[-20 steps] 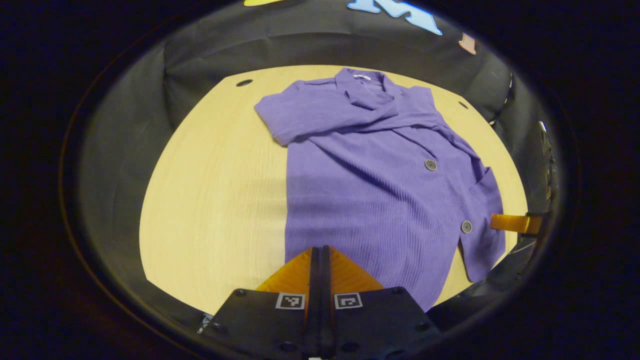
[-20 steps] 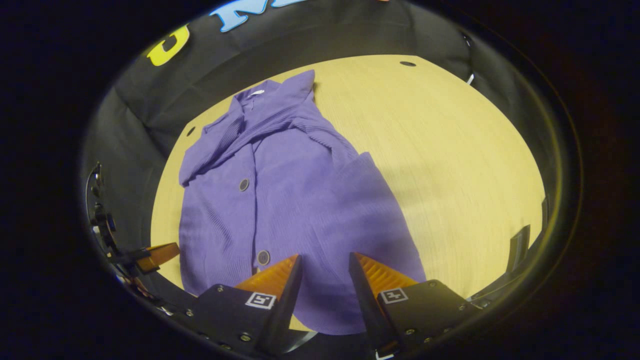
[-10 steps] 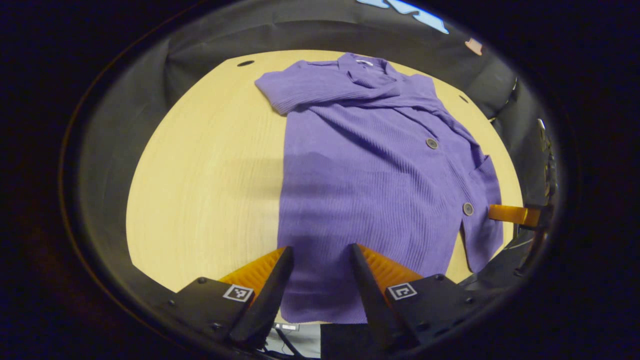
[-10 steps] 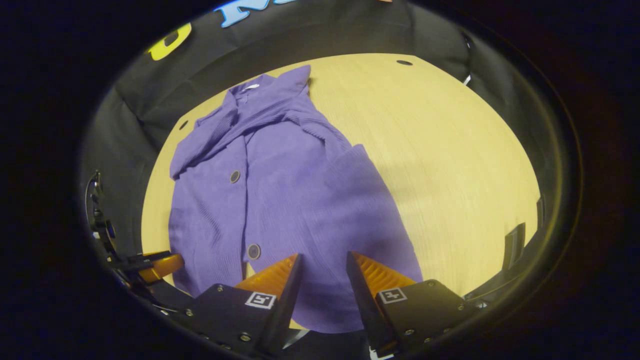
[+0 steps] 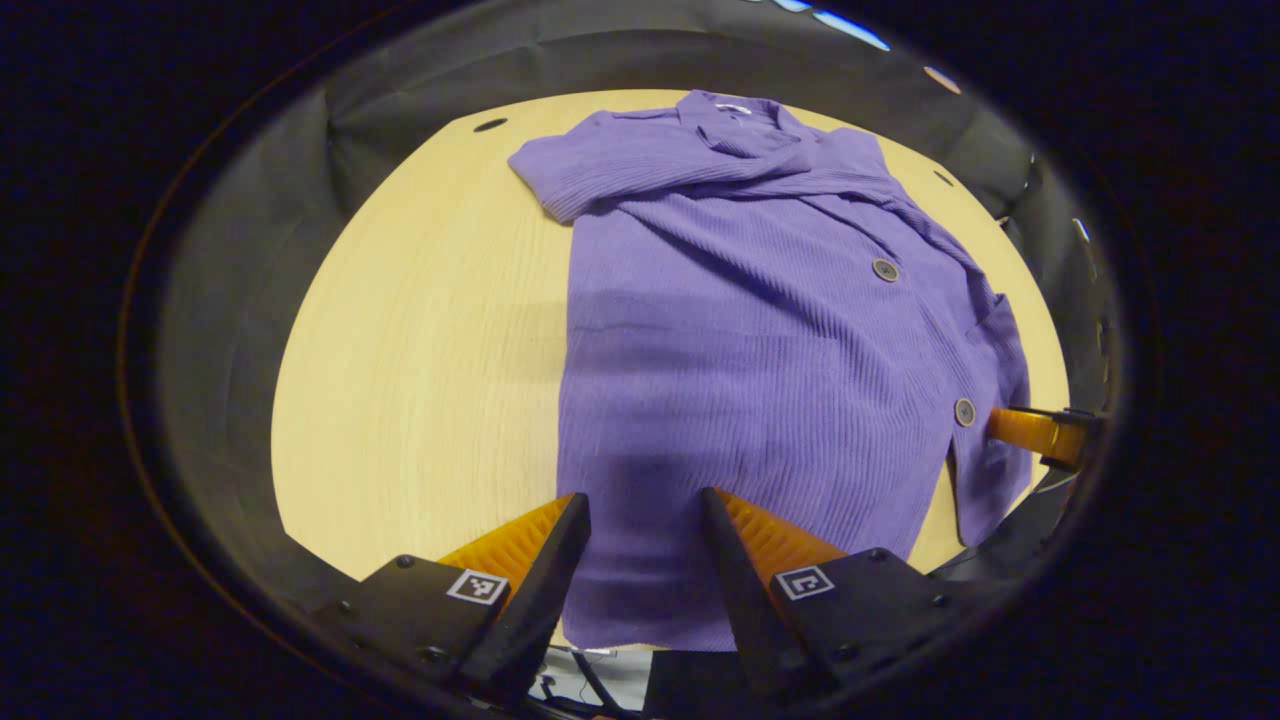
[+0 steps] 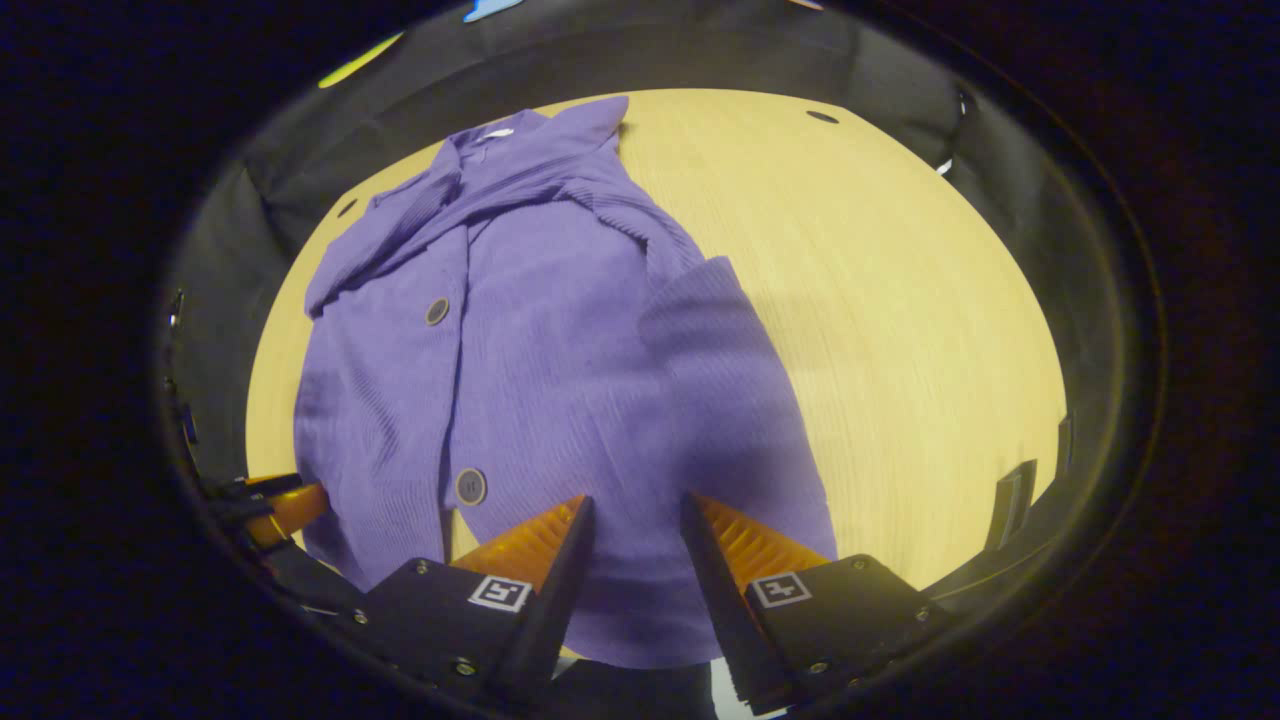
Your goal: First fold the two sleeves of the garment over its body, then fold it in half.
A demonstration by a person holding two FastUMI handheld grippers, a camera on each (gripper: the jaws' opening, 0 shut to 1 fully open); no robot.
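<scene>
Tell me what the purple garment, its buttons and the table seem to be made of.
Purple garment: a soft ribbed fabric, probably knit or fine corduroy, matte; fine parallel ribs and limp folds show.
Buttons: small grey discs with a faint sheen, probably plastic; too small to be sure.
Table: pale wood or wood-look laminate, smooth; straight grain lines run across it.

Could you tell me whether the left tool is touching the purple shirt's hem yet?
Cannot tell: in the left gripper view the open left tool straddles the purple shirt, hiding any gap.
</scene>
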